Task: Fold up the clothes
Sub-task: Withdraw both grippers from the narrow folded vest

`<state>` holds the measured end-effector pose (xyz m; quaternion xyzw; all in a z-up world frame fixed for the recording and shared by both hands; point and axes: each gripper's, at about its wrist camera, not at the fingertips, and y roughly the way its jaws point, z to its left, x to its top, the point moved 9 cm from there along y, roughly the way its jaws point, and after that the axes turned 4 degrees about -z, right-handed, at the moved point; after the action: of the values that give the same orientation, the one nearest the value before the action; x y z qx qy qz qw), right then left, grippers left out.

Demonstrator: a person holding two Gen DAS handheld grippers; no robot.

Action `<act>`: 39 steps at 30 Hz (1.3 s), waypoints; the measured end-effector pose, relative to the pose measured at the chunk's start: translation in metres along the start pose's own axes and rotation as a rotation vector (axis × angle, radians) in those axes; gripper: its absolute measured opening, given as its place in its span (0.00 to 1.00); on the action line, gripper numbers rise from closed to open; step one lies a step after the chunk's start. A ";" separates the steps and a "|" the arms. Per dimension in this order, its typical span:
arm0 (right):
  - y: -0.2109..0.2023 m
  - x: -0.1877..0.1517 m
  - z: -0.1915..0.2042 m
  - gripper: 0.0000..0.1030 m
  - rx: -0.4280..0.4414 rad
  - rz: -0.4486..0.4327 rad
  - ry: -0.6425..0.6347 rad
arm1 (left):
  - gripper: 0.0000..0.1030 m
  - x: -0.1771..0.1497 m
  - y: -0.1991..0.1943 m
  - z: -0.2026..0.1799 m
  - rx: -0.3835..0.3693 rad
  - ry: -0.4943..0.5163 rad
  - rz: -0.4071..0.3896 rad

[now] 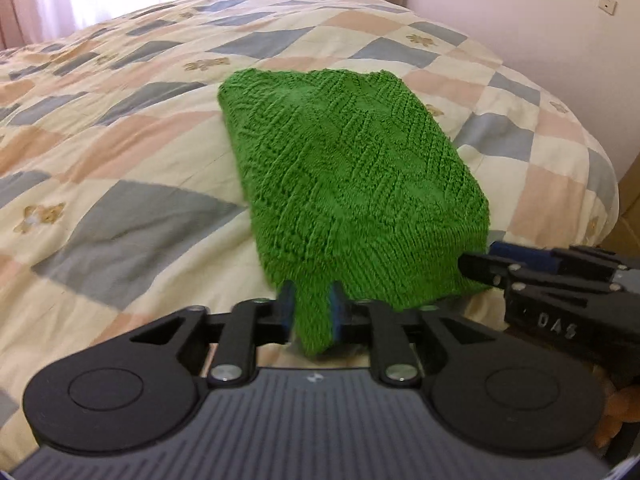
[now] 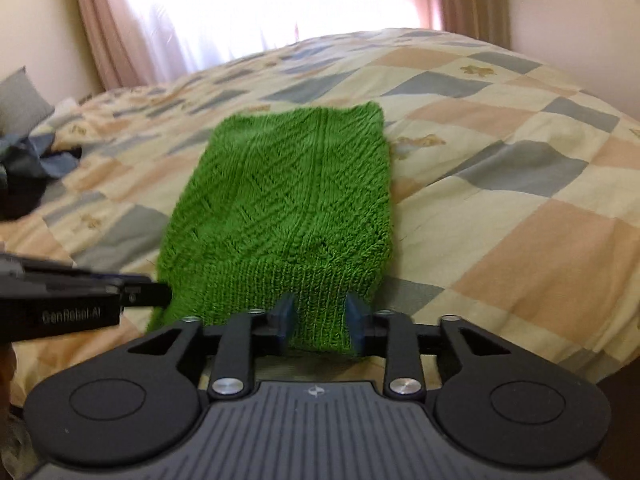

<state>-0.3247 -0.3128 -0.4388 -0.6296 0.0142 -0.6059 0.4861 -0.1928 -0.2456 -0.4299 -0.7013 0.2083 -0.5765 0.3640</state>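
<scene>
A green knitted garment (image 1: 344, 184) lies folded into a long rectangle on the checked quilt (image 1: 120, 168). My left gripper (image 1: 311, 312) is shut on its near left corner, green knit pinched between the blue pads. My right gripper (image 2: 322, 320) is shut on the near right edge of the same garment (image 2: 288, 200). The right gripper also shows in the left wrist view (image 1: 476, 268), at the garment's near right corner. The left gripper shows in the right wrist view (image 2: 160, 294), at the near left corner.
The quilt (image 2: 500, 184) covers a wide bed that drops off at the right. Dark and blue clothes (image 2: 36, 160) are piled at the bed's far left. Curtains (image 2: 248, 4) and a bright window stand behind the bed.
</scene>
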 end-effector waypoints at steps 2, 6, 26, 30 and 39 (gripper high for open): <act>-0.011 -0.001 0.001 0.49 0.000 -0.009 0.019 | 0.30 -0.005 -0.010 0.001 -0.002 -0.018 0.003; -0.024 -0.002 0.006 0.57 -0.005 0.003 0.025 | 0.37 -0.012 -0.028 0.000 0.011 -0.019 -0.002; -0.090 -0.004 0.022 0.98 -0.095 -0.038 0.029 | 0.66 -0.032 -0.089 -0.007 0.025 -0.008 -0.081; -0.101 -0.005 0.026 0.98 -0.106 -0.053 0.032 | 0.68 -0.039 -0.097 -0.008 0.019 -0.004 -0.090; -0.114 -0.013 0.041 0.98 -0.135 -0.054 0.011 | 0.71 -0.051 -0.114 0.003 0.000 -0.024 -0.117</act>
<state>-0.3613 -0.2203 -0.3679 -0.6578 0.0408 -0.6199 0.4259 -0.2175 -0.1346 -0.3782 -0.7191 0.1624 -0.5884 0.3321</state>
